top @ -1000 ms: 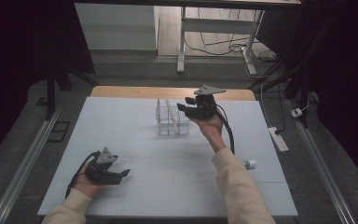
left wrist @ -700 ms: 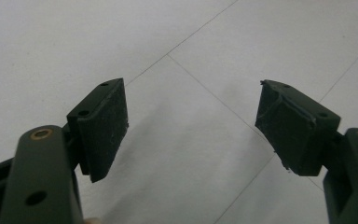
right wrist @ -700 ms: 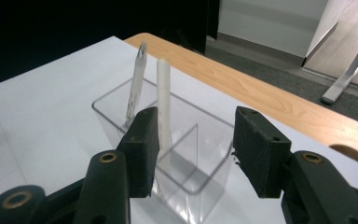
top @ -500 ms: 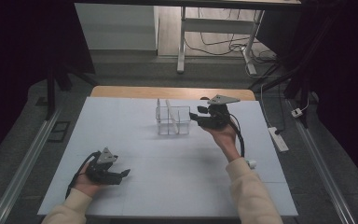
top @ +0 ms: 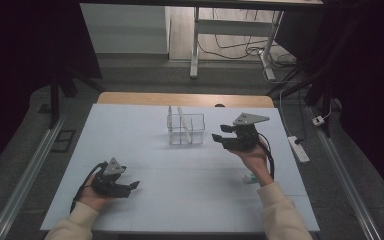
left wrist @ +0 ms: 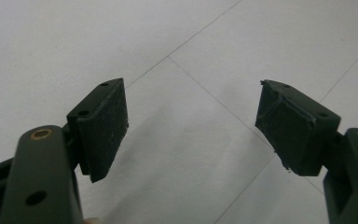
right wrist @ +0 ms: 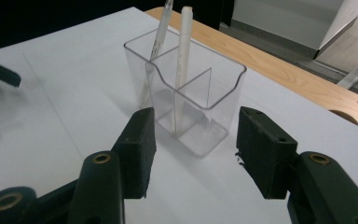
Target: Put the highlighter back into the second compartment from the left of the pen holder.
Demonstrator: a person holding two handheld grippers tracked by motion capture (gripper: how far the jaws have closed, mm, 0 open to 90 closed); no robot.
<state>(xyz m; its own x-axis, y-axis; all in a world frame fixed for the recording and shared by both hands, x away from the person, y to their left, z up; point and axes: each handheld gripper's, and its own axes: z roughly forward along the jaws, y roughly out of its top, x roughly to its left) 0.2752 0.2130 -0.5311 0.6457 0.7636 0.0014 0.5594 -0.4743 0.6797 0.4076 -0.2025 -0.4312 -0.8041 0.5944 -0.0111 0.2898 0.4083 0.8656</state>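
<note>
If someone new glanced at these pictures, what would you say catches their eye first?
Probably the clear plastic holder near the far middle of the white table, with two white pens standing in it. Next, the right gripper just beside it, jaws open and empty, and a small pen lying by the right wrist.

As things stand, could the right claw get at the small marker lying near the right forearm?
Probably yes, after turning back. The right claw is open and empty, facing the clear holder, while the marker lies on the table beside the wrist. Nothing lies over it.
</note>
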